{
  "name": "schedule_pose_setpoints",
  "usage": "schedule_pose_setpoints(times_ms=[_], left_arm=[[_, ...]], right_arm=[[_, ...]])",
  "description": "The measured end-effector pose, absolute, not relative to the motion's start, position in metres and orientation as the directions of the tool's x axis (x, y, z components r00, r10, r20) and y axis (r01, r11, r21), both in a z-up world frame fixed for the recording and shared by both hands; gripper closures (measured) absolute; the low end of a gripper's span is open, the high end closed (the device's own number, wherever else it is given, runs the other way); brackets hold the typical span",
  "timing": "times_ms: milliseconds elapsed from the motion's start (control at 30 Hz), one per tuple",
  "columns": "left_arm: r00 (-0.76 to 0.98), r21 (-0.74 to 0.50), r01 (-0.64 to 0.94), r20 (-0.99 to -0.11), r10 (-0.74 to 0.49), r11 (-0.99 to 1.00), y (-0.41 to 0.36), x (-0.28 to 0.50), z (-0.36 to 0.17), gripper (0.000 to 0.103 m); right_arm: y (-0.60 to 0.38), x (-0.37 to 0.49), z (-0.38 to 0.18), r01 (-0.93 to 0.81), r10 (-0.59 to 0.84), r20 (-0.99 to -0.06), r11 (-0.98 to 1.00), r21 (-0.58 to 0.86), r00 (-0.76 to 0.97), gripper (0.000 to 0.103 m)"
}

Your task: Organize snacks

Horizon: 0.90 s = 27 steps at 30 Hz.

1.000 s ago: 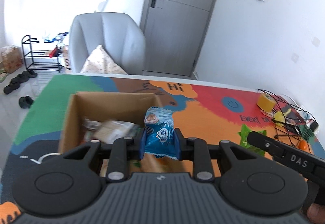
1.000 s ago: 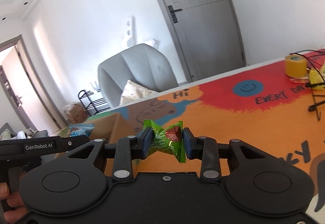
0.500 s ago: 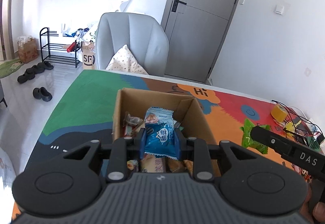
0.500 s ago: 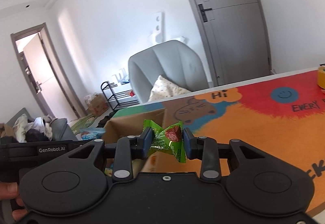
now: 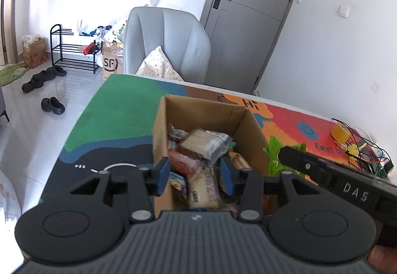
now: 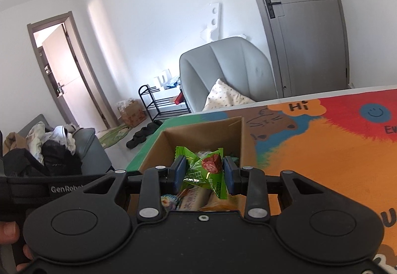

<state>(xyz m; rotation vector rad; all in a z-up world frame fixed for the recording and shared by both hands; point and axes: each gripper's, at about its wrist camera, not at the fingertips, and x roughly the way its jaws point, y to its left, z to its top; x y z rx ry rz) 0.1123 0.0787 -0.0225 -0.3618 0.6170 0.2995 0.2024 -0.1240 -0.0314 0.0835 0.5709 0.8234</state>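
The main risk lies with the right gripper (image 6: 203,173): its jaws are clamped on a crumpled green snack packet (image 6: 206,169) by the loose wrapper, poised above the near end of the open cardboard box (image 5: 206,110), so a release too close to the box's right wall could let the light packet catch the rim and slide out onto the worktop (image 5: 119,110). The two tools also crowd each other; in the left view the right tool's black body crosses just beside the box's right wall, and a careless swing could knock the box or the other gripper. The left gripper (image 5: 195,176) hangs over the box, angled downward, its jaws opening with nothing pinched between them; only the heap of wrapped snacks (image 5: 203,145) inside the box shows through the gap. The right gripper tilts down more shallowly toward the same box.
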Motion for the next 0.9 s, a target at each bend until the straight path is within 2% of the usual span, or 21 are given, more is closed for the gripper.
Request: schedule_pose_setpoints(times_ms=[133,200,267,300,433,567,900], left_arm=[[0.780,-0.247,-0.388,-0.601,0.174,0.888,0.087,0.108,-0.021,0.051],[0.782,-0.248,-0.394,-0.597,0.180,0.885,0.091,0.107,-0.021,0.047],[0.781,-0.255,-0.399,-0.598,0.181,0.881,0.093,0.106,-0.022,0.045],[0.781,-0.259,-0.400,-0.598,0.179,0.879,0.094,0.106,-0.022,0.044],[0.785,-0.262,-0.387,-0.596,0.168,0.884,0.093,0.106,-0.024,0.029],[0.792,-0.274,-0.372,-0.591,0.150,0.887,0.090,0.106,-0.025,0.019],[0.785,-0.243,-0.296,-0.613,0.090,0.924,0.064,0.110,-0.029,0.013]], right_arm=[[-0.116,0.198,-0.031,-0.684,0.727,-0.457,0.667,0.295,0.512,0.067],[-0.112,0.196,-0.031,-0.691,0.733,-0.467,0.657,0.300,0.495,0.063],[-0.114,0.195,-0.030,-0.687,0.730,-0.462,0.663,0.298,0.504,0.052],[-0.116,0.194,-0.029,-0.681,0.724,-0.460,0.670,0.294,0.514,0.051],[-0.125,0.194,-0.028,-0.652,0.702,-0.460,0.699,0.295,0.544,0.050],[-0.139,0.190,-0.027,-0.620,0.670,-0.460,0.732,0.282,0.583,0.042],[-0.184,0.178,-0.035,-0.523,0.604,-0.453,0.796,0.304,0.656,0.032]])
